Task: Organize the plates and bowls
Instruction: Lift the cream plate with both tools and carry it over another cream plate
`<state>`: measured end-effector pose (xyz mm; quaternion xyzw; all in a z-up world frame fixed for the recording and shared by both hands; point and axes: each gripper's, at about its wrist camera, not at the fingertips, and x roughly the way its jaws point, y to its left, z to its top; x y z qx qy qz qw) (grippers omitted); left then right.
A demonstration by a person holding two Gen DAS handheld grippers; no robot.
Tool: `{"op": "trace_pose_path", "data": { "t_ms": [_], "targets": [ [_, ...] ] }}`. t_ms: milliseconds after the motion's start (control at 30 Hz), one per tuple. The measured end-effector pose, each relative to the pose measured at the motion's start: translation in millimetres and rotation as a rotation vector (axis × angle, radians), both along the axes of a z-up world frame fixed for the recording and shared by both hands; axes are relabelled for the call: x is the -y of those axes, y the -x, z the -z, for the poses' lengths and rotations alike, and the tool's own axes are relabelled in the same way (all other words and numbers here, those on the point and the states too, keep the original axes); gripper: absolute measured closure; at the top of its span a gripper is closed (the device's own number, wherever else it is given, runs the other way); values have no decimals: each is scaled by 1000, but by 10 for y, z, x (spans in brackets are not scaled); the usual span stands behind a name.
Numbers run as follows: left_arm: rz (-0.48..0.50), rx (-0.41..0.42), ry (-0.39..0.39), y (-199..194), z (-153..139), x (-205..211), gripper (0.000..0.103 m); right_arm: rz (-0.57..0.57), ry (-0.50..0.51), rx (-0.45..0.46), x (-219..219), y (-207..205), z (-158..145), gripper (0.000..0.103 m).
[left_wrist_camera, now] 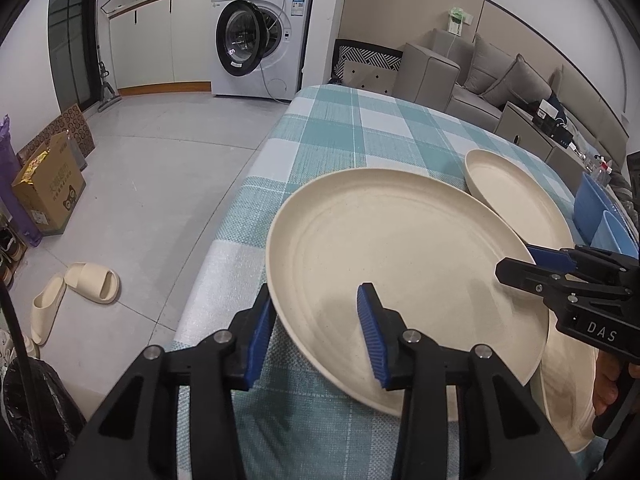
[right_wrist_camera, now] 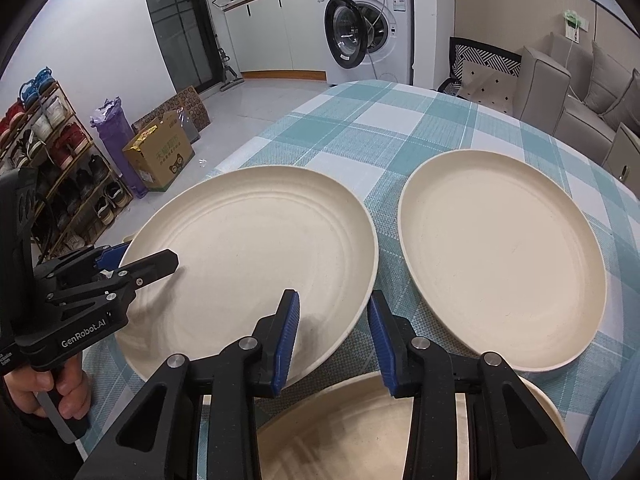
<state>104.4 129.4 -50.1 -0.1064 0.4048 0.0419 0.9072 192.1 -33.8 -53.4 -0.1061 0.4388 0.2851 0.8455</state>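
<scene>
1. At the near left of the checked worktop, the large cream plate is held at two points on its rim. It seems raised a little, since its edge overlaps a neighbour.
2. Left claw: narrow, closed on the rim at about 9 o'clock in the right wrist view, one pad above and one below.
3. Right claw: narrow too, pinching the same plate's rim at about 5 o'clock.
4. A second cream plate lies flat at 3 o'clock of the held one, apart from it.
5. A third cream plate sits at 5 o'clock, nearest the person and partly under the right claw.
6. Blue dishes, possibly bowls, stand at the worktop's right edge, cut off by the frame.
7. My judgement is that the work is early. No stack is formed yet, one plate is in hand, and the other plates and the blue dishes are left to gather.
</scene>
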Motion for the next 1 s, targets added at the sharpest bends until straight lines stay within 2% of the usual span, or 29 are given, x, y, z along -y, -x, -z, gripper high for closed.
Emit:
{"op": "trace_pose_path", "data": {
  "t_ms": [567, 1000],
  "targets": [
    [-1, 42, -25, 63, -165, 50, 63, -2, -20, 51, 51, 72, -120, 66],
    [-1, 104, -45, 169, -391, 110, 63, 0, -36, 115, 103, 200, -374, 66]
  ]
}}
